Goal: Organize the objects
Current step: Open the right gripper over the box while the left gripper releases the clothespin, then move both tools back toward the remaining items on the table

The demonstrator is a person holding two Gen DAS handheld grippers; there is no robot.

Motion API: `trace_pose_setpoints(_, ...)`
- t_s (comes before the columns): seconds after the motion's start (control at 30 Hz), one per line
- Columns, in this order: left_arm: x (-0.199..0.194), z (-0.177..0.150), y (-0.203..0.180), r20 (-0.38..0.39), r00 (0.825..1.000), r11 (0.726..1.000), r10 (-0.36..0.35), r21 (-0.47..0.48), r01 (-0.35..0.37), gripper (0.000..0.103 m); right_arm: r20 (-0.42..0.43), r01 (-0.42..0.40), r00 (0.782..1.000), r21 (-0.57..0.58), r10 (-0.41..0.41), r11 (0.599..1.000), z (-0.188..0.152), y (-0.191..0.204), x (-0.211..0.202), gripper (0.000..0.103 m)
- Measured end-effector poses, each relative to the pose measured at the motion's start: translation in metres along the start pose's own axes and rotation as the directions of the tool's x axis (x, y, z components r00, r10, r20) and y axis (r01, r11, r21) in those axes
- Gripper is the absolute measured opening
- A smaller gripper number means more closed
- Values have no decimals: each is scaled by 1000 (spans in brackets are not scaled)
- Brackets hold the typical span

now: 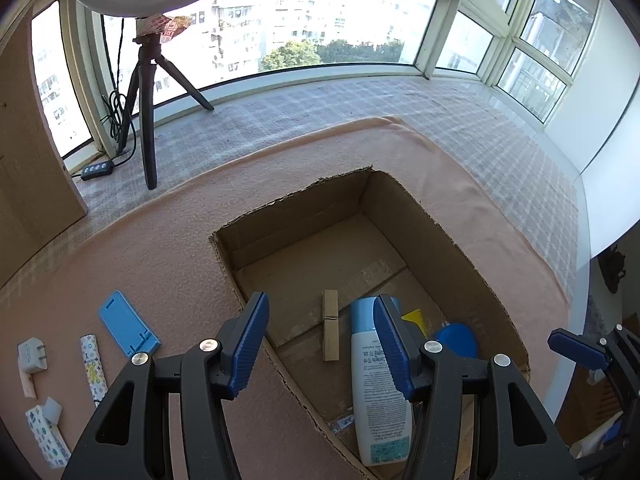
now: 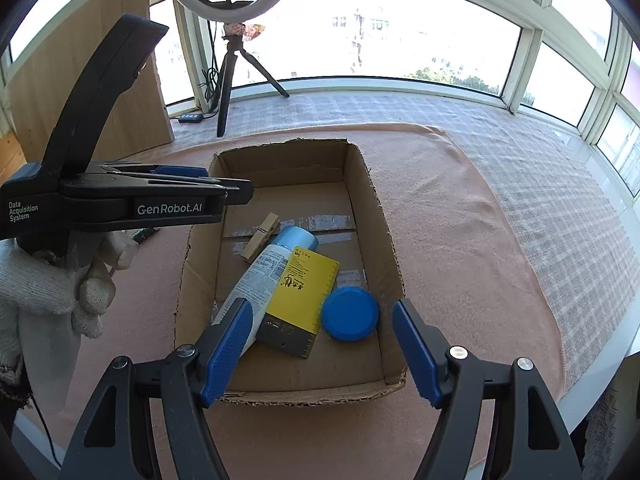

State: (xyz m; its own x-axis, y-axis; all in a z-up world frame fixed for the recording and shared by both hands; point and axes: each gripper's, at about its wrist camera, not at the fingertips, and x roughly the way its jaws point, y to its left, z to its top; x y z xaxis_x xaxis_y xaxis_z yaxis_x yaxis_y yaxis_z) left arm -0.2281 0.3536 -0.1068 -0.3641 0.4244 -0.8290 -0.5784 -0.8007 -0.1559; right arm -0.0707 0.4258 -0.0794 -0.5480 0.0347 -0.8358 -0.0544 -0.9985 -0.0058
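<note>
On the pink cloth (image 1: 168, 264), far left in the left wrist view, lie a white plug adapter (image 1: 32, 356), a patterned tissue pack (image 1: 47, 436) partly cut by the frame edge, a slim patterned strip (image 1: 94, 364) whose print is too small to read, and a blue phone stand (image 1: 128, 326). All sit outside the cardboard box (image 1: 280, 216), to its left.

The left gripper (image 1: 320, 344) hangs over the near end of the box with its jaws apart and nothing pressed between them. Its right finger covers part of the white lotion bottle (image 1: 378, 392) lying below it. The bottle lies on the box floor with its pale blue cap pointing away; a wooden clothespin (image 1: 331, 326) lies beside it to the left. To the right, a yellow card and a blue round lid (image 1: 460, 340) are mostly hidden behind that finger.

From the right wrist, the left gripper (image 2: 236, 192) is seen side-on, held in a white-gloved hand (image 2: 60, 288), so its opening cannot be judged there. The clothespin (image 2: 260, 236), bottle (image 2: 264, 276), yellow-and-grey pack (image 2: 300, 300) and lid (image 2: 350, 313) all lie inside the box (image 2: 376, 216); the pack leans on the bottle and hides its right side.

The right gripper (image 2: 322, 348) stands wide and empty above the box's near wall.
</note>
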Motion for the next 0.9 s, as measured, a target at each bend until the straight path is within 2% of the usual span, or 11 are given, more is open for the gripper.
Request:
trace_pose_setpoints(0.53, -60, -38, 26, 36, 999, 1000, 17, -17, -17, 58, 34, -1, 999, 44, -1, 999, -16, 15, -34, 69)
trace_pose_setpoints(0.9, -104, -86, 66, 40, 998, 996, 53, -78, -50, 58, 37, -48, 998, 57, 46, 997, -22, 38, -42, 69)
